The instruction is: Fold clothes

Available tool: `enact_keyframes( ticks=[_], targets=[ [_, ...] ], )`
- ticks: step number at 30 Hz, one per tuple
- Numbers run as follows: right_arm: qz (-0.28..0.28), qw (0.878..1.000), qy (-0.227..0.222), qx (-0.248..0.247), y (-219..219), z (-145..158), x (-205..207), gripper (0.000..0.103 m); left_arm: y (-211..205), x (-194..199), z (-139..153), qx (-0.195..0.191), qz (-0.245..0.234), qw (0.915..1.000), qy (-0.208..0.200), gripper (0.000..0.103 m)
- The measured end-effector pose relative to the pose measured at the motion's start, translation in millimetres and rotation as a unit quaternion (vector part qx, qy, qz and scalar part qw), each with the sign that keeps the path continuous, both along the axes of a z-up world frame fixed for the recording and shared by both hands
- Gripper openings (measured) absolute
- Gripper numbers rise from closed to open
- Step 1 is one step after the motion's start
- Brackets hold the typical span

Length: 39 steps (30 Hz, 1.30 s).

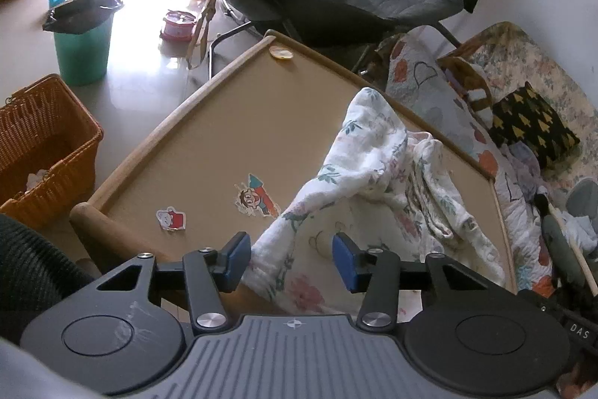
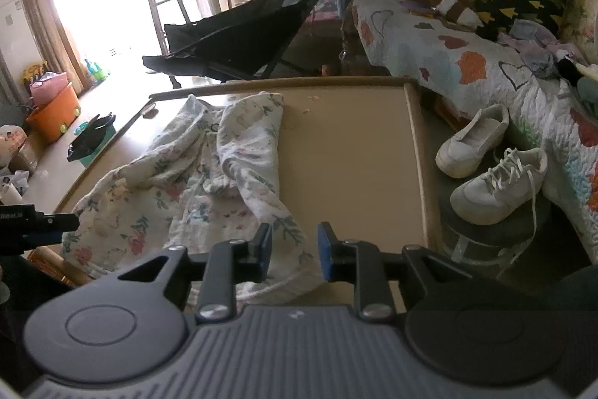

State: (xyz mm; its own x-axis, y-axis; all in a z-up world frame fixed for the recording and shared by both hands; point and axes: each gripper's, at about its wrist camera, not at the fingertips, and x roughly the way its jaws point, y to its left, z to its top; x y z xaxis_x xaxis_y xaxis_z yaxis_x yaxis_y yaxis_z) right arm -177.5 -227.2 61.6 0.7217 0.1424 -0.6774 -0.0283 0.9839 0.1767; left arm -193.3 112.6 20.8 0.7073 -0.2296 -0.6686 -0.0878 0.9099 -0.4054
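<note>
A white floral garment (image 1: 373,167) lies crumpled on the tan tabletop (image 1: 231,122), bunched toward its right side. My left gripper (image 1: 291,257) hovers at the garment's near hem, and its blue pads (image 1: 239,255) stand apart with cloth in the gap, not squeezed. In the right wrist view the same garment (image 2: 194,174) spreads over the left half of the table (image 2: 347,156). My right gripper (image 2: 295,249) sits over the near corner of the garment. Its jaws stand a little apart, with cloth lying between and below them. The left gripper's tip (image 2: 48,223) shows at the far left.
Stickers (image 1: 258,199) mark the tabletop. An orange wicker basket (image 1: 45,144) and a green bin (image 1: 80,47) stand on the floor to the left. A dark folding lounger (image 1: 336,2) sits behind the table. A quilted sofa (image 2: 486,70) and white sneakers (image 2: 497,189) are to the right.
</note>
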Motion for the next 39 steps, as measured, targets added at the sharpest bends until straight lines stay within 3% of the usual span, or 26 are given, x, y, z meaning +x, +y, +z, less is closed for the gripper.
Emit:
enact_keyframes(
  ticks=[1, 5, 22, 26, 27, 28, 39],
  targets=[
    [0.000, 1.000, 0.000, 0.000, 0, 0, 0, 0.026, 1, 0, -1, 0.000, 0.002, 1.0000, 0.002, 0.035],
    [0.001, 1.000, 0.003, -0.001, 0, -1, -1, 0.026, -1, 0, -4, 0.004, 0.008, 0.9999, 0.011, 0.024],
    [0.003, 1.000, 0.015, -0.005, 2, -5, 0, 0.026, -8, 2, -2, 0.018, 0.009, 0.9997, 0.017, 0.027],
    [0.003, 1.000, 0.022, -0.006, 1, -7, 1, 0.026, -14, 5, -4, 0.022, -0.010, 0.9996, 0.017, 0.024],
    [0.003, 1.000, 0.023, -0.006, 1, -8, 2, 0.026, -15, 5, -4, 0.021, -0.015, 0.9995, 0.016, 0.021],
    [0.003, 1.000, 0.024, -0.006, 1, -8, 2, 0.026, -16, 5, -4, 0.023, -0.016, 0.9995, 0.014, 0.012],
    [0.004, 1.000, 0.024, -0.005, 0, -8, 1, 0.027, -30, -5, 8, 0.027, -0.054, 0.9977, -0.032, 0.004]
  ],
)
